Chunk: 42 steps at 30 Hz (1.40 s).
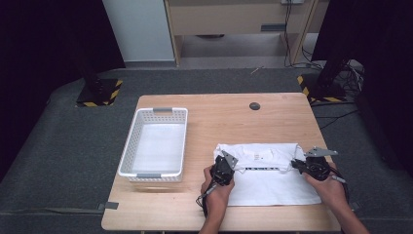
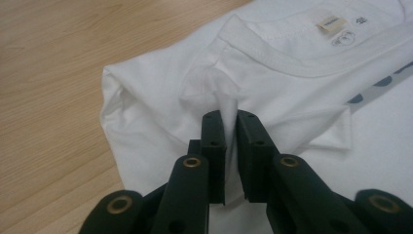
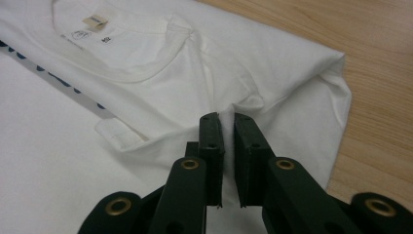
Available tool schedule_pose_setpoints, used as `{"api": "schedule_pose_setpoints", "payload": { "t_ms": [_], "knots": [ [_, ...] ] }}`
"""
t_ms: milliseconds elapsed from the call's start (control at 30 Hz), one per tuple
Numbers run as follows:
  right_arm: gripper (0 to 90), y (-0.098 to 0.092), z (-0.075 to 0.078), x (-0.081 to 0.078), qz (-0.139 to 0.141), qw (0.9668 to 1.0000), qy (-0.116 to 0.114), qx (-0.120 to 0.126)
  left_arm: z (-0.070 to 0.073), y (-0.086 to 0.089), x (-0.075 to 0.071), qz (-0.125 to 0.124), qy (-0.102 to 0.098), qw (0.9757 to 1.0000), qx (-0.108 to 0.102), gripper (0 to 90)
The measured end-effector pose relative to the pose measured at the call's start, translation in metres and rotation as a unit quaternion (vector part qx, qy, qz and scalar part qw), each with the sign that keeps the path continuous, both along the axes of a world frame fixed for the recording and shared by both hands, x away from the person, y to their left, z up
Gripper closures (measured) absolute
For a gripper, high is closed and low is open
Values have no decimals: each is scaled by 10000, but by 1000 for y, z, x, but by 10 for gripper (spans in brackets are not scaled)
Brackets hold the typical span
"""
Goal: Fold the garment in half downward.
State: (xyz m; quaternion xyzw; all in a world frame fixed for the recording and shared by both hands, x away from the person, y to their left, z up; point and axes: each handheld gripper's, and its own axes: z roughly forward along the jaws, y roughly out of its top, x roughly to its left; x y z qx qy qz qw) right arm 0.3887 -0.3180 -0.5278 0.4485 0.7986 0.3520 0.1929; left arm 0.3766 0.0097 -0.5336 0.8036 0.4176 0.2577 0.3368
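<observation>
Shirt [image 1: 272, 180] on table [image 1: 219, 112], near edge (right half); basket [image 1: 155, 144] left; 2 grippers on shirt's sides.

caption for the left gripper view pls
Left claw pinching a fold of the white t-shirt near its collar, on the wooden table.

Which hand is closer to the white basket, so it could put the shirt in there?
Left, probably. The left tool pinches the shirt on the side nearest the basket. The right tool pinches the far side.

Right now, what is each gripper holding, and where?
Both pinch the white T-shirt: left gripper and right gripper each grip a fabric fold near a shoulder, beside the collar.
</observation>
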Motion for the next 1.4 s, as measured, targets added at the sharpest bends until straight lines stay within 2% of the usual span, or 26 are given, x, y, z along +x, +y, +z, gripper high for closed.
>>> {"api": "schedule_pose_setpoints", "payload": {
  "t_ms": [133,233,300,400,500,667,800,900,1067,1133,1267,1400],
  "knots": [
    [761,1,4,-2,45,9999,-65,-98,2,4,2,27,66,10000,-42,723],
    [689,-2,9,-2,-2,9999,-96,-49,3,7,4,74,150,9998,-138,655],
    [631,-3,13,-1,-20,9999,-146,-51,6,8,3,64,155,9998,-108,595],
    [549,-3,19,0,-55,9998,-201,-32,7,9,2,52,184,9997,-166,572],
    [541,1,23,4,-41,9997,-239,3,7,10,1,54,199,9996,-213,536],
    [578,15,22,15,104,9997,-221,-45,13,11,2,82,135,9991,-399,524],
    [560,23,17,25,111,9998,-168,-77,18,9,5,42,107,9993,-359,537],
    [540,27,13,33,93,9998,-128,-128,19,8,10,107,53,9992,-394,544],
    [547,35,13,41,123,9998,-125,-7,22,4,19,90,-2,9990,-434,582],
    [548,38,12,44,133,9999,-62,81,23,0,24,39,14,9992,-399,578],
    [523,44,7,48,176,9998,-32,48,21,-6,35,39,59,9994,-340,553],
    [476,47,4,51,159,9999,-44,27,16,-10,43,0,160,9990,-418,538]
  ]
}}
